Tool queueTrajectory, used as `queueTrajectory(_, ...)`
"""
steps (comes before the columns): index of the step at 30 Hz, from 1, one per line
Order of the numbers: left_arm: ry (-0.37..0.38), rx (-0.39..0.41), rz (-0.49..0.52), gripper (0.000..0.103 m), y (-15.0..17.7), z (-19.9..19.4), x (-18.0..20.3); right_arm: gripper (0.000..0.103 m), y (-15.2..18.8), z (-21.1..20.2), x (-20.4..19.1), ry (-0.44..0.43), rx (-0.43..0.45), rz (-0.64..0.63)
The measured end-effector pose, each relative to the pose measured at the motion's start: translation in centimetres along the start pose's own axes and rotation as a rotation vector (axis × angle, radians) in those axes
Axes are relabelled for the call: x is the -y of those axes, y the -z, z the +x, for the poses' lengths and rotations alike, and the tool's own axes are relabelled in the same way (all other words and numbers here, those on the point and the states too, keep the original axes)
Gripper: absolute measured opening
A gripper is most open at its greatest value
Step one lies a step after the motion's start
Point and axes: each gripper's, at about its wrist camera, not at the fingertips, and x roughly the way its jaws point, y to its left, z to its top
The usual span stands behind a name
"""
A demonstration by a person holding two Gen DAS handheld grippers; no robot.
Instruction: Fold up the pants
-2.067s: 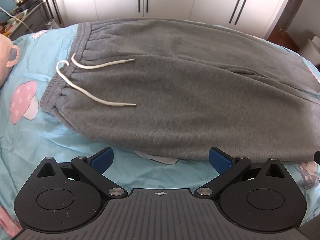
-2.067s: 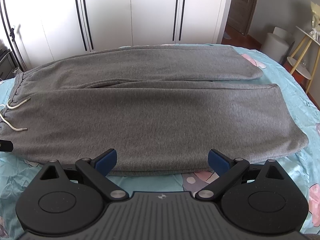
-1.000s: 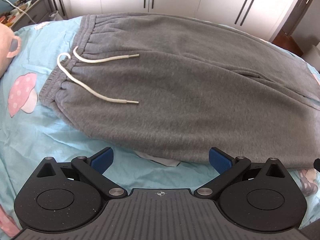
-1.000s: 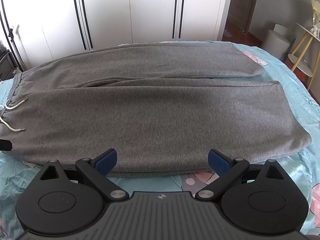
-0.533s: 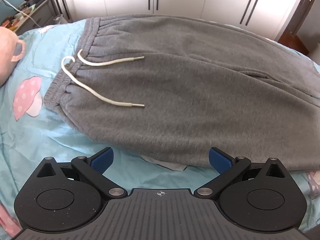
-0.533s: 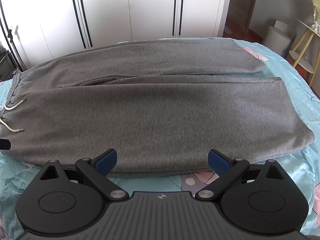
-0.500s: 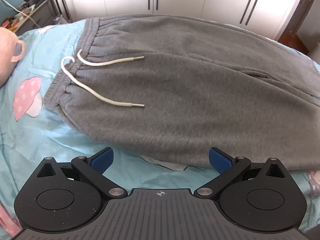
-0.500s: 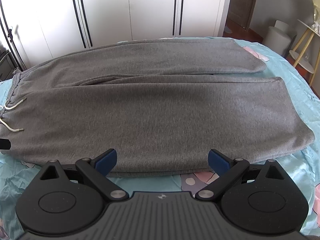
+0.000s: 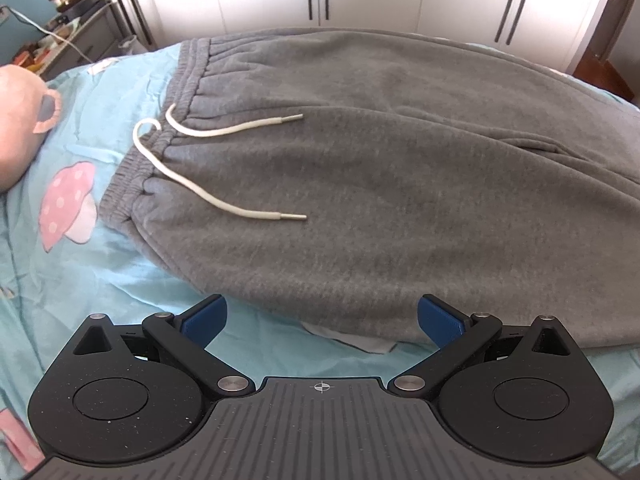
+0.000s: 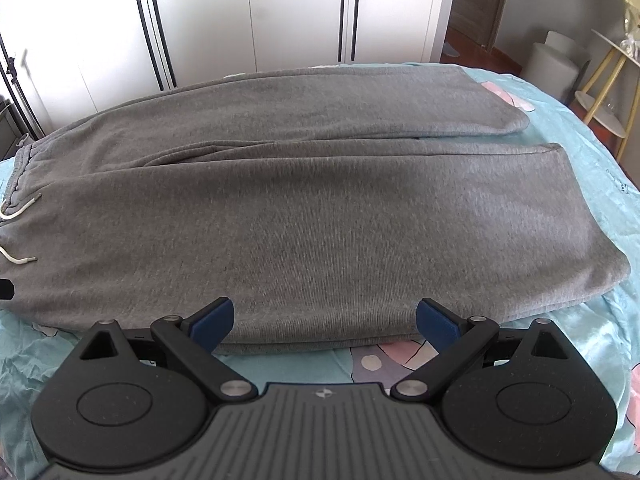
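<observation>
No legible txt or labels in either view.

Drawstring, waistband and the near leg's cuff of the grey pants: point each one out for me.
drawstring (image 9: 208, 196): left wrist view, on the nearer white cord's middle.
waistband (image 9: 188, 76): left wrist view, on the gathered elastic band.
near leg's cuff (image 10: 592, 232): right wrist view, on the hem end of the nearer leg.

**Two wrist views sharing one garment**

Both fisheyes are looking forward and down from the near bed edge, close over the grey pants (image 9: 400, 184). The left view is facing the waistband end; the right is taking in both legs. They are sharing the white drawstring (image 10: 18, 210) and wardrobe doors (image 10: 280, 12).
</observation>
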Motion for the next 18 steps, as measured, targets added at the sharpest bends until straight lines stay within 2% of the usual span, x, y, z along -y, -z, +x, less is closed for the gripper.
queueTrajectory(9,-0.013,-0.014,-0.002,0.103,-0.6,1.2,0.2,0.098,-0.2,0.9,0.4,-0.020,-0.015,0.005)
queueTrajectory(18,-0.072,-0.011,-0.024,0.103,-1.8,2.9,0.2,0.098,-0.6,2.3,1.9,-0.037,-0.031,0.038)
